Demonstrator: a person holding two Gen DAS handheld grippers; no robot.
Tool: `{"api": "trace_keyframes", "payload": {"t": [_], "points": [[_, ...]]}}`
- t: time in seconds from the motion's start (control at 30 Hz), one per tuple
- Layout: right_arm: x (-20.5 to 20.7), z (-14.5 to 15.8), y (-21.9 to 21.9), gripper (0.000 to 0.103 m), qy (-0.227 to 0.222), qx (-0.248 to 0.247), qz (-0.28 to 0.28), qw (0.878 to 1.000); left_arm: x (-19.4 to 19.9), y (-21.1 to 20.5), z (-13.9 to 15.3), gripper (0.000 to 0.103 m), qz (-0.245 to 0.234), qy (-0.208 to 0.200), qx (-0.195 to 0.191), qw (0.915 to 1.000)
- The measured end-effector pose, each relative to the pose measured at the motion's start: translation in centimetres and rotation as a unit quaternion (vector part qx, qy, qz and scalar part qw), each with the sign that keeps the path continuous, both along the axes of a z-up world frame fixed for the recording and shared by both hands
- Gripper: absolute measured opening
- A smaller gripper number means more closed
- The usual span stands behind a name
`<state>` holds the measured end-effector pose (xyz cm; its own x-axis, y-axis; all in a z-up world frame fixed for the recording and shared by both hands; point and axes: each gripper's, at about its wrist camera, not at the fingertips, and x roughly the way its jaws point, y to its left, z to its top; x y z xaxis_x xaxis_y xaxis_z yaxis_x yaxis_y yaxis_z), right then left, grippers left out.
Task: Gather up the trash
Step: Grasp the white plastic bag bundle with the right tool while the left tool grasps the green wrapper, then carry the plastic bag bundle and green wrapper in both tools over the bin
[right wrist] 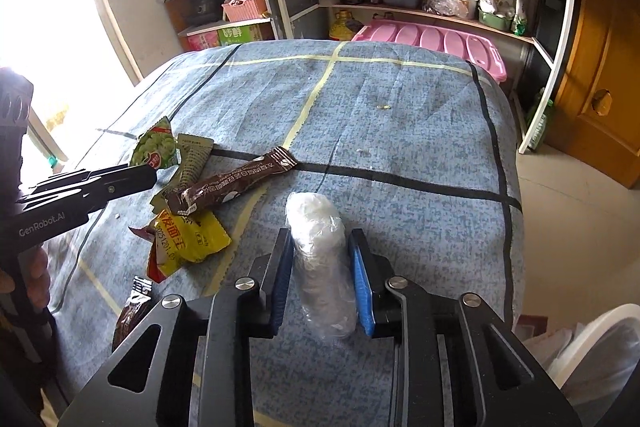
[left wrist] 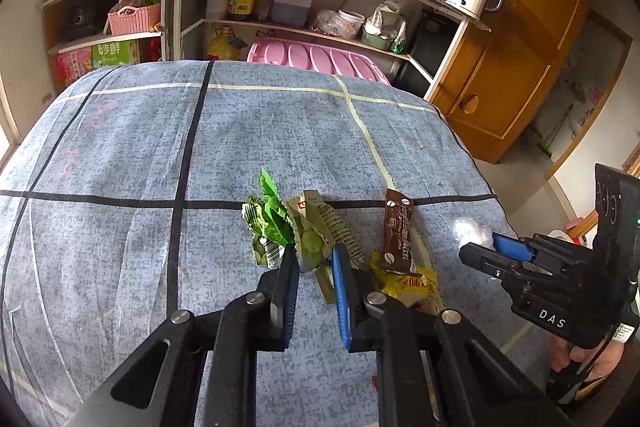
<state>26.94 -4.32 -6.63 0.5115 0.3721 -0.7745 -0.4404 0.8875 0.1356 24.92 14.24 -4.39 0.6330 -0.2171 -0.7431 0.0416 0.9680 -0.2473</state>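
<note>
My left gripper (left wrist: 315,257) is clenched on a green pea-snack wrapper (left wrist: 310,247), pinching its lower edge between the two pads just above the blue checked cloth (left wrist: 120,155) that covers the counter. At nine o'clock from that wrapper, touching it, lies a crumpled green packet (left wrist: 266,223). At three o'clock from my left gripper a brown coffee-stick sachet (left wrist: 397,231) lies with its lower end resting on a yellow noodle-seasoning packet (left wrist: 404,283).

My right gripper (right wrist: 320,255) is grasping a clear, crumpled plastic wad (right wrist: 318,227); the wad stands upright between the pads and pokes out past the fingertips toward twelve o'clock. In the right wrist view the sachet, the yellow packet and a dark wrapper (right wrist: 132,311) lie from ten to eight o'clock of this gripper. A white bin's rim (right wrist: 596,331) shows at four o'clock, off the counter's edge.
</note>
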Motion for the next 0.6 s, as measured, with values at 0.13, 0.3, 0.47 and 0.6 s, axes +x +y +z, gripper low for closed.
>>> {"api": "trace_keyframes", "payload": {"t": [0.13, 0.3, 0.47, 0.6], "points": [[-0.3, 0.0, -0.3, 0.028, -0.001, 0.007, -0.002, 1.000, -0.5, 0.1, 0.3, 0.017, 0.002, -0.007, 0.002, 1.0000], [-1.0, 0.6, -0.6, 0.028, -0.008, 0.016, -0.004, 1.000, -1.3, 0.3, 0.9, 0.017, 0.005, -0.015, 0.003, 0.9999], [-2.1, 1.6, -1.4, 0.028, -0.019, 0.029, -0.010, 0.999, -2.9, -0.2, 1.8, 0.017, -0.002, -0.028, 0.008, 0.9996], [-3.4, 2.7, -2.5, 0.028, -0.029, 0.045, -0.018, 0.998, -4.0, -1.1, 2.6, 0.017, -0.012, -0.036, 0.007, 0.9992]]}}
